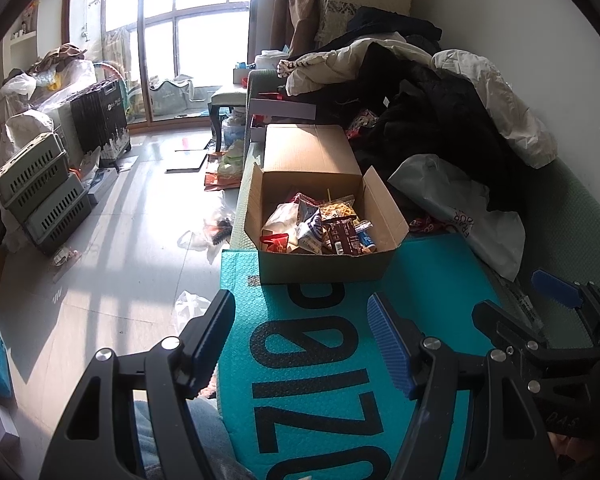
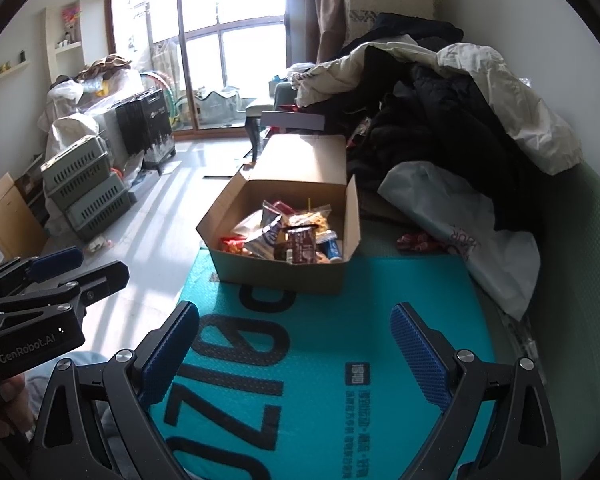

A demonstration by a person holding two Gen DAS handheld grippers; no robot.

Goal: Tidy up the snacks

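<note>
An open cardboard box (image 1: 380,204) (image 2: 350,216) stands on a teal bubble mailer (image 1: 332,360) (image 2: 340,360) spread on a green sofa. Inside it lie several snack packs (image 1: 324,224) (image 2: 292,236): a brown chocolate pack, a waffle-patterned yellow bag, a red pouch, a blue-and-white wrapper. My left gripper (image 1: 304,340) hovers open above the mailer, short of the box, nothing between its fingers. My right gripper (image 2: 296,352) is likewise open and empty over the mailer; it also shows in the left wrist view as the right gripper (image 1: 520,300), and the left gripper (image 2: 88,268) shows at the left edge of the right wrist view.
A heap of dark and white clothes (image 1: 428,92) (image 2: 440,112) and a grey plastic bag (image 1: 460,204) (image 2: 460,224) fill the sofa right of the box. Left of the sofa is a littered floor (image 1: 120,240), stacked green crates (image 1: 40,192) (image 2: 88,188) and a black case (image 1: 100,120).
</note>
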